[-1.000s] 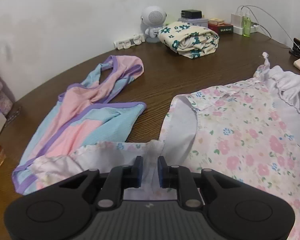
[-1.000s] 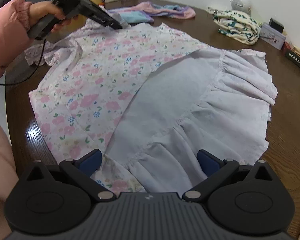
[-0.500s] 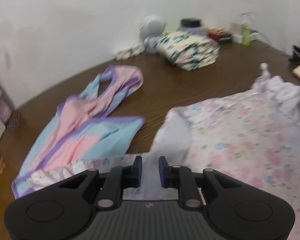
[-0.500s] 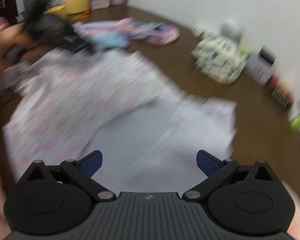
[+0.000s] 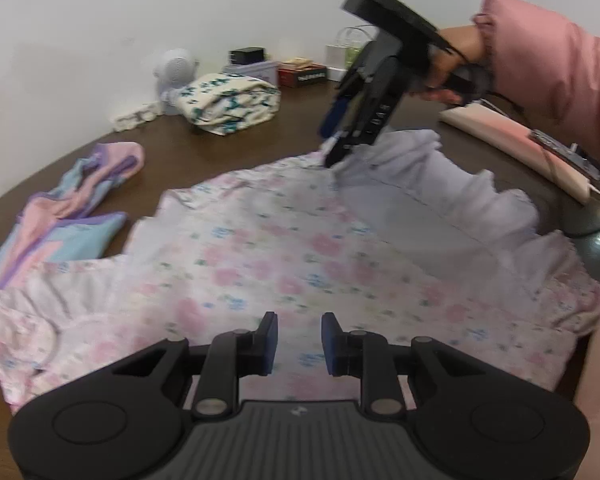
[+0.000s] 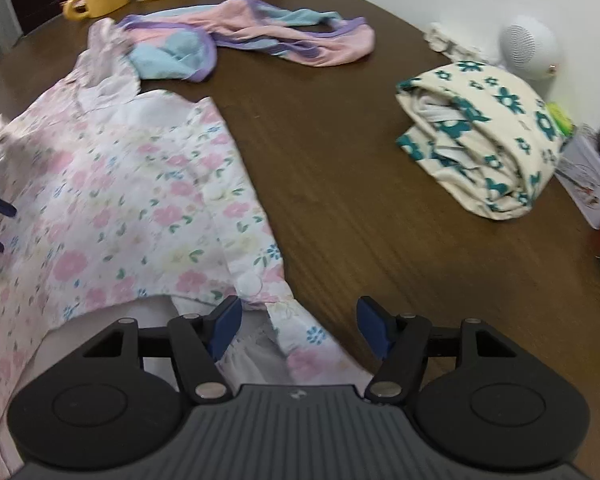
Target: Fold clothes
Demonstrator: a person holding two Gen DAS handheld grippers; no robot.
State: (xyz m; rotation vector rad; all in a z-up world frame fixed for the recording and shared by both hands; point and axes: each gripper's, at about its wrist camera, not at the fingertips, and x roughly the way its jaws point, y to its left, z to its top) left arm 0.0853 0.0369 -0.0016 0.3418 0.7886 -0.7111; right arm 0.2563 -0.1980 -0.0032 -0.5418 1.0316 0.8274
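left gripper [image 5: 298,345] hovers over the near hem of the floral dress [image 5: 260,272], jaws narrowly apart, gripping nothing i can see. dress lies spread on the wooden table [image 6: 360,208], part-folded with its pale lining up, so an edge is free to take. right gripper [image 6: 298,330] angles down at the far corner, jaws wide, cloth between them, not pinched. folded green-flowered garment [image 6: 480,136] sits far back.

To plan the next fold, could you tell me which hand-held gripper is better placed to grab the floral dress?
Right, probably: the right hand-held gripper is open straddling the floral dress corner.
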